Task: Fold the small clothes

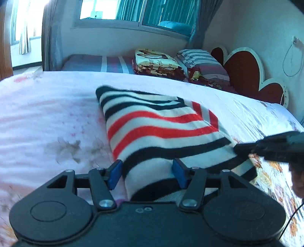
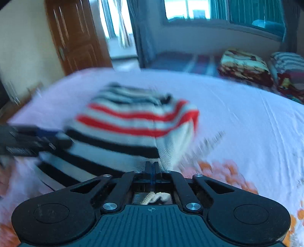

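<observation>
Both tools on sweater (image 1: 163,131): left tool (image 1: 146,173) straddles hem, right tool (image 2: 152,169) pinches edge.

Cool daylight glares through the windows (image 1: 114,11); the right wrist view is motion-blurred, edges fisheye-bent.

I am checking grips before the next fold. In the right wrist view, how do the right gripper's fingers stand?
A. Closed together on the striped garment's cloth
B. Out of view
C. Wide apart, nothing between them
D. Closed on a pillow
A: the right gripper has its fingers pressed together, with cloth of the striped garment pinched between them and bunched behind them.
</observation>
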The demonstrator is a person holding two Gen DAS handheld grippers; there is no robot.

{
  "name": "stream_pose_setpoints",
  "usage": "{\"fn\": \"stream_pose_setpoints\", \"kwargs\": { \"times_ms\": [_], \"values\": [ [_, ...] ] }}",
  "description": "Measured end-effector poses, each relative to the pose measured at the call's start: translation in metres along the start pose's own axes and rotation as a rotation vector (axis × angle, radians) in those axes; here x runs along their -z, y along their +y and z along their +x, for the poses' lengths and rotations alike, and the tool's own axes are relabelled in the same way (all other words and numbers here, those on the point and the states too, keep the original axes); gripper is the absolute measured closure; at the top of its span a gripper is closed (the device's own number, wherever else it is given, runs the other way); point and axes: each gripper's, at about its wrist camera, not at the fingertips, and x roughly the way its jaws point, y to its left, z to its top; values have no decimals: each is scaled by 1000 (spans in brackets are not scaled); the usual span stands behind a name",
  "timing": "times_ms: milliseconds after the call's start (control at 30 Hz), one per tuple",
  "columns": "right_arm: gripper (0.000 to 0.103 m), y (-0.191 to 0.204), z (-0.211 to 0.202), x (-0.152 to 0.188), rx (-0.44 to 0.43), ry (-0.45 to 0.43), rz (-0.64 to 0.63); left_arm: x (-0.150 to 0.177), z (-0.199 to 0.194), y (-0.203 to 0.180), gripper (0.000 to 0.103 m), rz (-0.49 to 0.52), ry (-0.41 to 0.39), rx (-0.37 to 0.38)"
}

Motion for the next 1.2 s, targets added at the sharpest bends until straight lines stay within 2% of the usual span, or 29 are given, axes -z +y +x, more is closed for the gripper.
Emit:
{"fn": "stream_pose_setpoints", "kwargs": {
  "times_ms": [67,267,333,400,500,767,933,1067,1100,1167,1200],
  "values": [
    [103,1,6,2,15,1,18,2,1,-2,45,9,-3,-11],
    [103,14,12,6,77,8,-46,6,-8,-12,46,43,-8,-43],
    [103,17,-5,4,90,-32,-33,5,-20,-14,52,38,-14,-45],
    [103,25,-27,6,66,-85,-38,7,-35,-15,52,27,-27,-33],
    [103,36,-40,12,57,-82,-71,15,-49,-13,55,0,-13,-43],
    [103,29,-8,33,73,50,-49,36,-46,-11,53,-34,32,-72],
    [103,18,2,41,62,48,1,49,-31,-10,51,-44,46,-105],
    [103,17,-6,43,62,38,37,46,-41,-19,53,-45,35,-146],
    [103,19,-15,42,65,22,52,43,-51,-25,52,-43,19,-149],
    [103,24,-43,45,48,-27,72,42,-78,-40,35,-42,-31,-161],
    [103,27,-59,48,34,-43,78,43,-94,-49,18,-40,-73,-177]
  ]
}}
